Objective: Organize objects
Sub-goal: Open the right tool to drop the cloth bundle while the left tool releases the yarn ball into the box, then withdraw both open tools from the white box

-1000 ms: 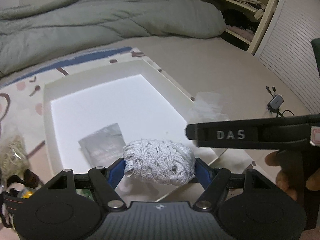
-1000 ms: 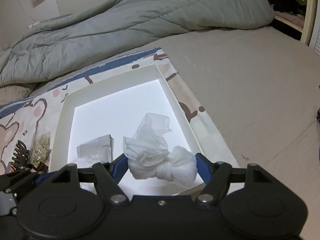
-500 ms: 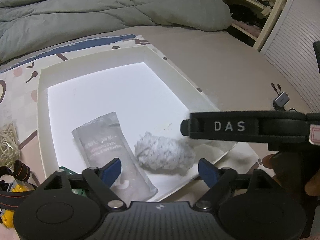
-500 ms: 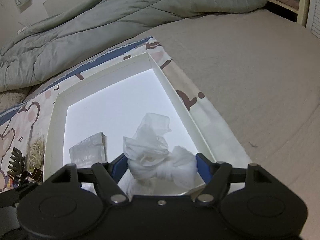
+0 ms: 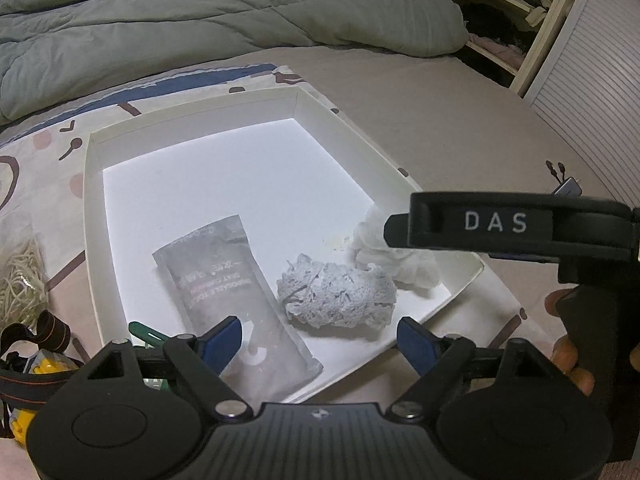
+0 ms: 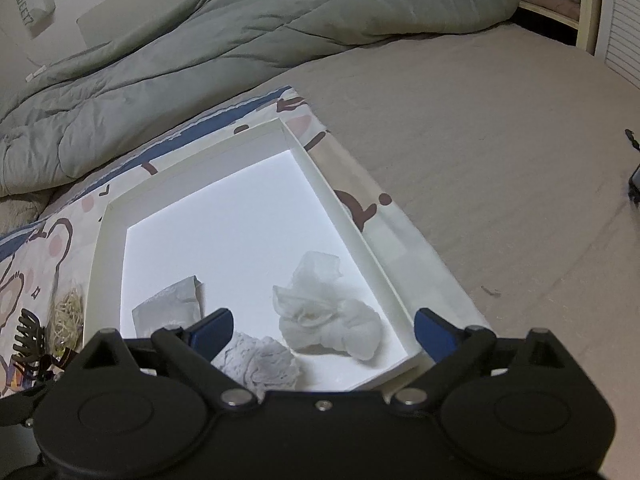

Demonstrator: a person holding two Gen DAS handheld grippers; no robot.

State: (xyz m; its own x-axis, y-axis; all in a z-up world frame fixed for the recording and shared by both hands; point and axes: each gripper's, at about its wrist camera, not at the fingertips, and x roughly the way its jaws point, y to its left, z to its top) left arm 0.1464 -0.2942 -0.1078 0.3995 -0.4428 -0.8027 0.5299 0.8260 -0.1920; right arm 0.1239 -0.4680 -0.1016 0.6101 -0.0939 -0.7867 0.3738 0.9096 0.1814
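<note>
Bedspread carries the white tray [image 5: 93, 184] — both grippers [image 5: 320, 340] [image 6: 323, 330] gape empty; leftover clutter [image 5: 24, 280] lies nearer the left one

One white tray [image 5: 93, 216], sitting on one patterned cloth [image 5: 36, 148]. Inside it: one gray foil packet [image 5: 224, 276], one gray crocheted bundle [image 5: 340, 296], one white gauzy bundle [image 6: 328, 316], so three things in the tray total. Near left, outside the tray: one bag of pale straw-like strands [image 5: 20, 276], one black hair claw [image 6: 26, 334], one orange-and-black strap [image 5: 48, 332], one yellow toy [image 5: 44, 364]. Far back: one green-gray duvet [image 5: 200, 16]
</note>
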